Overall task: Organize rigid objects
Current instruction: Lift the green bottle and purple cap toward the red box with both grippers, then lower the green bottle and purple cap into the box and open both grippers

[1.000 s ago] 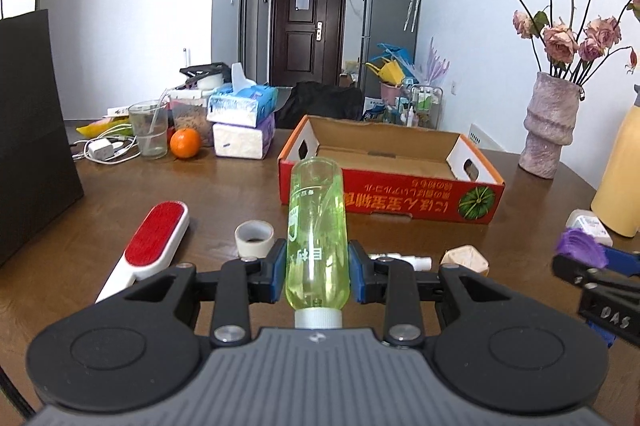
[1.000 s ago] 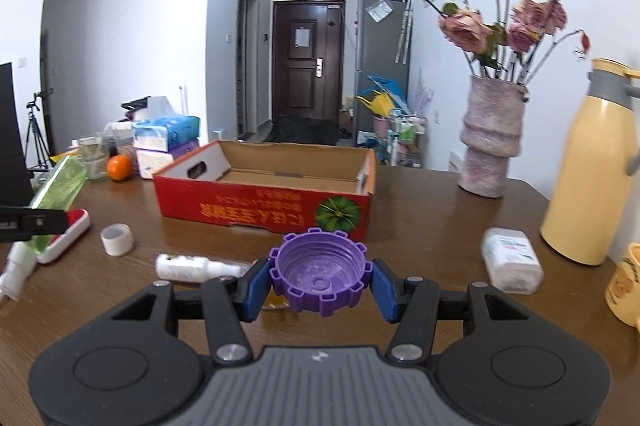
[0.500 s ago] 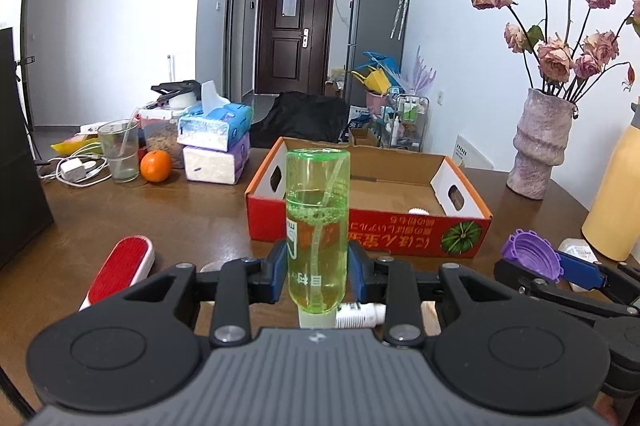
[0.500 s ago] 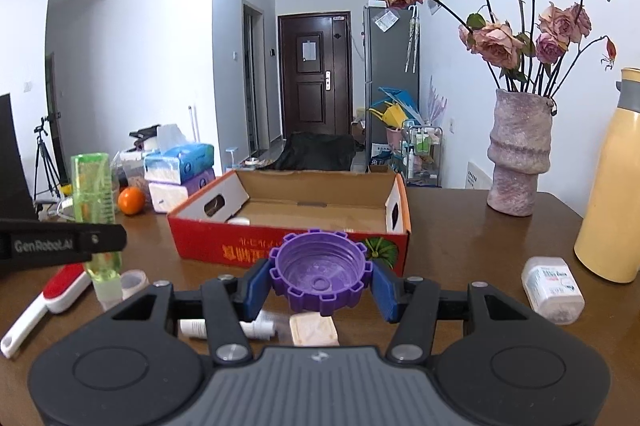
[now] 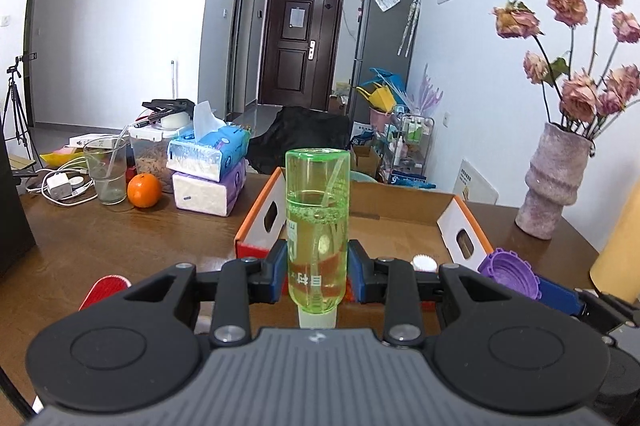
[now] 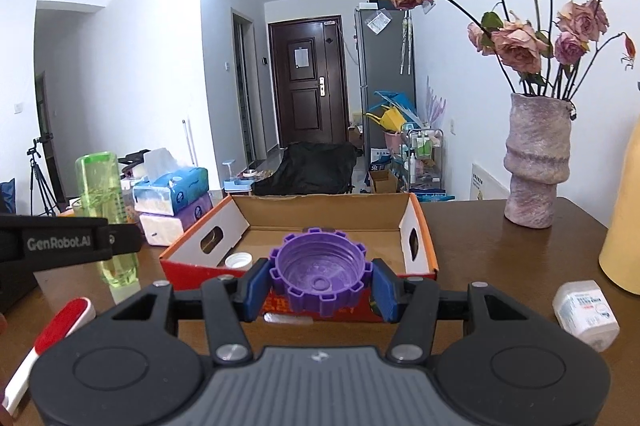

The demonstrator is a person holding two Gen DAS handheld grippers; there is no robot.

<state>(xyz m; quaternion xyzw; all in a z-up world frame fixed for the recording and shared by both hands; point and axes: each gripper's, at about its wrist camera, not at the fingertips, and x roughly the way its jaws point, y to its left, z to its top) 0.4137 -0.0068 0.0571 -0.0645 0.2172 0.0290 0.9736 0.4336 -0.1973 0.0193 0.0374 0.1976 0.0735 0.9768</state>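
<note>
Green and see-through, the spray bottle [image 5: 317, 226] stands upside down at the centre of the left wrist view, its white cap at the bottom and yellowish liquid filling its lower part; the left gripper [image 5: 317, 276] is clamped on its body from both sides with the blue pads pressed against the plastic. In the right wrist view the same bottle shows at the left edge, above the brown table [image 6: 480, 226]. The right gripper [image 6: 320, 284] squeezes a purple notched lid [image 6: 320, 276] between its pads, the hollow side facing the camera, low in the middle of that frame; in the left wrist view the lid appears at the lower right. Behind both held things lies the open cardboard box [image 6: 324, 216], red and orange on its outer walls, with a small white cap [image 6: 238, 261] inside near its front left corner. A red and white lint brush [image 6: 52, 334] lies at the lower left of the right wrist view, and a small white container [image 6: 586, 314] rests on the table at the lower right. A rough pink vase [image 6: 536, 162] with dried roses stands at the right.
</note>
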